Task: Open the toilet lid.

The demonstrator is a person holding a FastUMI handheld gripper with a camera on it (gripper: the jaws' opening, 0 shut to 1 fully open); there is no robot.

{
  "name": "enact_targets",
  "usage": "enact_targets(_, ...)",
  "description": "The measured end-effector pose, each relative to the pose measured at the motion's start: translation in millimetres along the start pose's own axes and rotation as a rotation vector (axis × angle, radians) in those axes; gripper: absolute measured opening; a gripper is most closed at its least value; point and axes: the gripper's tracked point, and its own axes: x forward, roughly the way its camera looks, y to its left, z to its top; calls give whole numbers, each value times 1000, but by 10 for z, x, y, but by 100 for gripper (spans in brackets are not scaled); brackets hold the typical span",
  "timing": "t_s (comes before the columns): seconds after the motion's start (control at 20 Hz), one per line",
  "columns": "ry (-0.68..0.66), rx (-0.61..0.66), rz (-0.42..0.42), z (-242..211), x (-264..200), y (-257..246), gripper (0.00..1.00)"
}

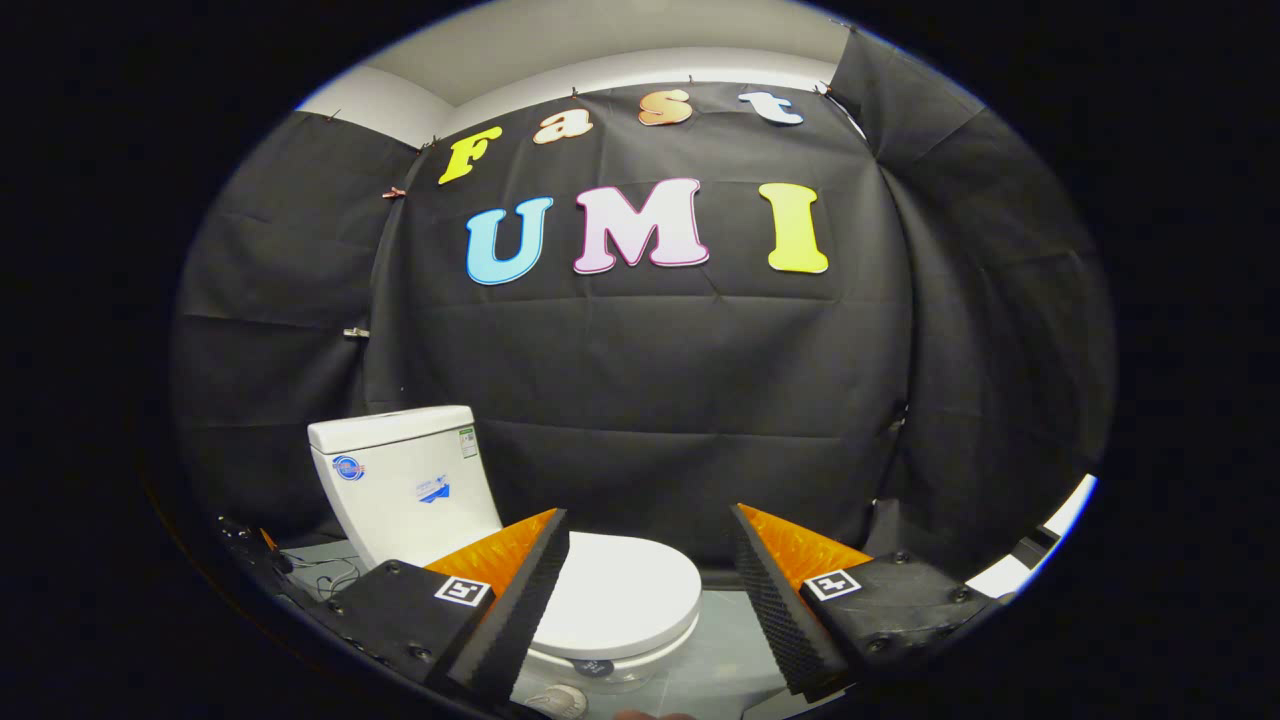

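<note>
Gripper view. The gripper [648,560] stood open at the bottom of the frame, its two fingers spread wide and holding nothing. The toilet [560,590] sat in the lower left of centre, beyond and partly between the fingers. The left finger [505,600] hid the near left part of the seat and the foot of the tank; the bowl below the rim was largely cut off, and its base could not be made out. The toilet lid [625,590] was white, smooth and oval, and lay flat and closed on the seat, apart from both fingers. A small dark mark on the front of the bowl under the lid was too small to identify. The white tank [400,480] stood upright behind the lid, carrying small blue and green stickers that were not legible. Cables [330,575] lay on the floor to the left of the tank, dim and hard to trace. Grey floor tiles [720,650] showed between the fingers.
</note>
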Motion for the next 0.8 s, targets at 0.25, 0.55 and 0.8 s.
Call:
enact_targets(0.25, 205, 130, 52, -552, 174, 210, 99)
enact_targets(0.55, 459, 315, 36, -1377, 289, 151, 98)
enact_targets(0.8, 717, 593, -3, -2182, 263, 226, 98)
